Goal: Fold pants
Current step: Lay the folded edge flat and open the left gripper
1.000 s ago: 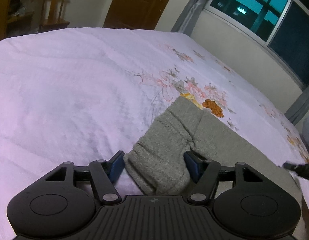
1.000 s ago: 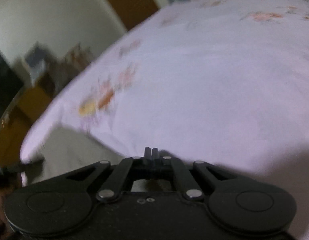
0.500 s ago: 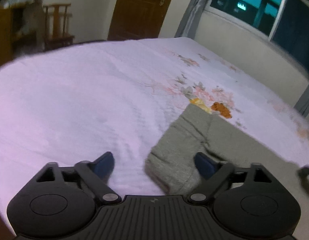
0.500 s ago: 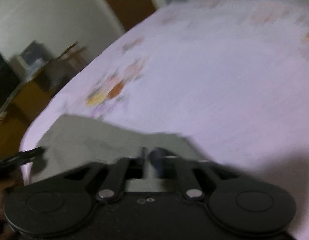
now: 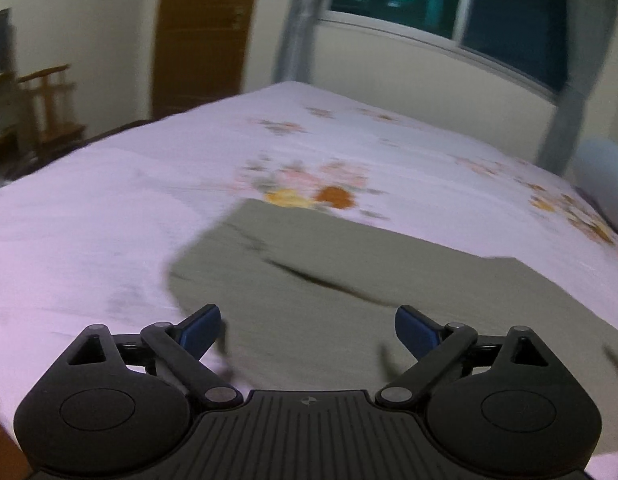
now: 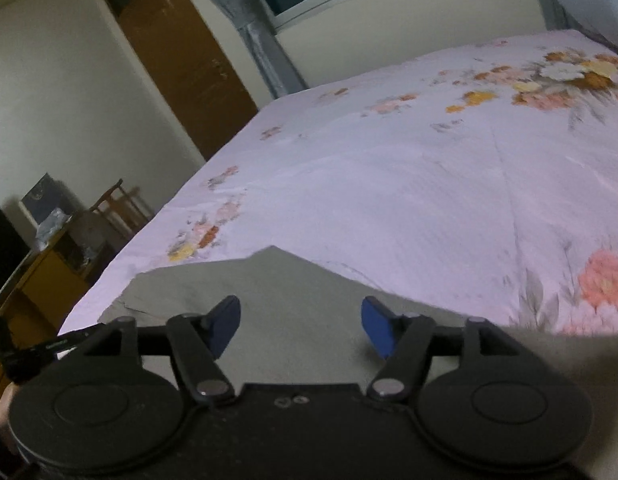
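Pants (image 5: 349, 280): grey, folded flat on bed (image 5: 109, 208)
Left gripper (image 5: 307, 330): just opened — spread, empty
Right gripper (image 6: 300, 326): just opened — spread, empty

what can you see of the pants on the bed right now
The pants are grey-green, of a soft knit-looking fabric, lying flat and folded on the floral pink bedsheet near its front edge. A dark crease runs across the top layer. Both the left gripper and the right gripper are open above them, gripping nothing.
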{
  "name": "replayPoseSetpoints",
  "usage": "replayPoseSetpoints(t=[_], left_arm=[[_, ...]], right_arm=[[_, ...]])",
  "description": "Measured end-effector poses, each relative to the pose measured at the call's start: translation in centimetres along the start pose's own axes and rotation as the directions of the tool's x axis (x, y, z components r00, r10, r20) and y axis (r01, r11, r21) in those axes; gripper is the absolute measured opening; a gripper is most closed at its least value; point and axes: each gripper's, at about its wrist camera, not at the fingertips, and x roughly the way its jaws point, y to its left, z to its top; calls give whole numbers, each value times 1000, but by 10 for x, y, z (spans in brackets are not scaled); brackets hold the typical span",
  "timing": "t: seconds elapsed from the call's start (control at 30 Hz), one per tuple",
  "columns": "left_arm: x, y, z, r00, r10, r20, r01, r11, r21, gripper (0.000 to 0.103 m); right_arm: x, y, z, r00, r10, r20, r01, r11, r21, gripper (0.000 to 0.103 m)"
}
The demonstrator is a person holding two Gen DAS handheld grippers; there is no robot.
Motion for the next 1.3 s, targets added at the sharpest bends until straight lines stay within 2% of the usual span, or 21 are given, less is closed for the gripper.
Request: replayPoseSetpoints(t=[0.1,0.17,0.2,0.23,0.27,0.33,0.37,0.4,0.43,0.47,0.57,0.6,0.7,0.77,0.83,0.97,1.03,1.1,1.13,1.23,1.3], left_arm=[[0,-33,-9,998,-69,-10,69,996,53,94],[5,-48,-19,996,-85,-35,88,993,80,94],[12,-54,-25,994,-77,-72,84,992,94,94],[20,-57,-33,992,-54,-112,68,990,121,94],[23,-59,-43,993,-40,-110,58,984,170,96],[20,-56,-53,997,-43,-70,57,976,212,100],[18,-54,-54,996,-53,-67,66,977,203,100],[16,-50,-53,996,-62,-65,74,978,195,100],[14,-48,-52,996,-65,-65,76,978,192,101],[13,-47,-50,996,-64,-65,76,978,192,101],[3,-50,-45,998,-49,-45,56,983,177,101],[1,-52,-44,998,-51,-34,56,984,167,101],[-4,-62,-43,998,-65,-20,68,985,158,101],[-6,-77,-46,996,-89,-22,92,980,177,101],[-8,-97,-49,993,-116,-25,118,973,199,101],[-3,-136,-61,984,-166,-68,177,959,222,103],[1,-152,-69,981,-158,-116,182,954,237,103],[0,-162,-72,984,-136,-114,161,951,262,103],[-1,-164,-72,982,-149,-119,175,952,252,103],[-7,-168,-74,982,-147,-119,172,955,241,103],[-11,-172,-77,981,-157,-112,179,957,230,103]], right_arm=[[17,-7,-8,999,-46,8,45,998,45,66],[27,-25,-13,998,-69,-10,69,993,97,65],[29,-37,-18,995,-96,-30,99,986,131,65],[30,-51,-21,990,-127,-53,135,976,170,57],[28,-63,-24,987,-148,-62,157,969,192,51],[14,-93,-27,987,-157,-29,159,952,261,30],[3,-105,-27,985,-175,-9,170,942,291,28],[-9,-114,-26,979,-206,13,191,931,311,29],[-24,-125,-26,967,-253,36,227,914,336,38],[-42,-135,-25,950,-306,58,264,890,373,40],[-98,-156,-33,942,-294,164,193,871,451,44],[-117,-157,-37,933,-310,183,202,872,445,47],[-172,-159,-63,890,-366,273,194,844,500,75],[-210,-163,-91,859,-399,320,162,806,570,75],[-234,-169,-118,835,-440,331,152,762,630,73],[-266,-190,-168,800,-502,330,96,650,754,69],[-267,-203,-183,801,-495,336,42,607,794,61],[-265,-213,-196,803,-485,345,3,583,813,53],[-261,-218,-199,806,-483,344,-6,573,819,51],[-251,-227,-204,818,-461,343,-30,562,827,42],[-246,-228,-204,816,-443,371,-52,583,811,42]])
